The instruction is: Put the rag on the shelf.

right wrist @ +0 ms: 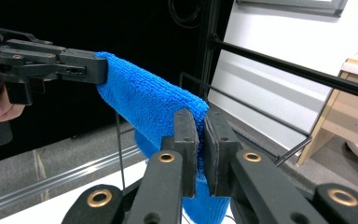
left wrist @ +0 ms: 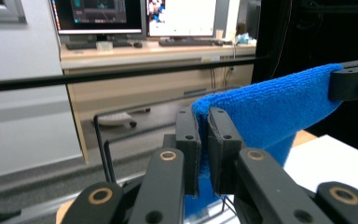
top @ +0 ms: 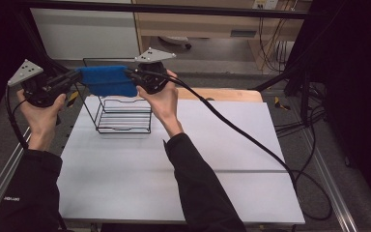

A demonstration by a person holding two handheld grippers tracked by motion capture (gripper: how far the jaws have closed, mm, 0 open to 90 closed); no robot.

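A white table (top: 183,164) was seen from above, with the person's dark-sleeved forearms coming in from its near edge. A black wire rack (top: 124,113) stood on the far left part of the table, its frame upright and its horizontal bars stacked low inside it.

Above the rack a blue cloth (top: 107,80) was held in the air, stretched between the two tools and clear of the table. Its upper edge was drawn nearly level from one tool to the other, and the rest was left hanging down towards the top of the rack; whether the cloth touched the wire could not be told.

The left tool (top: 75,76) was held at the far left, beyond the table's left edge, and its jaws were closed narrow on the left end of the cloth. In the left gripper view the cloth (left wrist: 265,112) was seen pinched between the two black pads of that tool (left wrist: 204,149), with the fabric folded over their tips.

The right tool (top: 134,77) was held over the rack's right side, and its jaws were likewise closed narrow on the right end of the cloth. In the right gripper view the cloth (right wrist: 154,105) was seen clamped between that tool's pads (right wrist: 201,149), with the other tool gripping the far corner.
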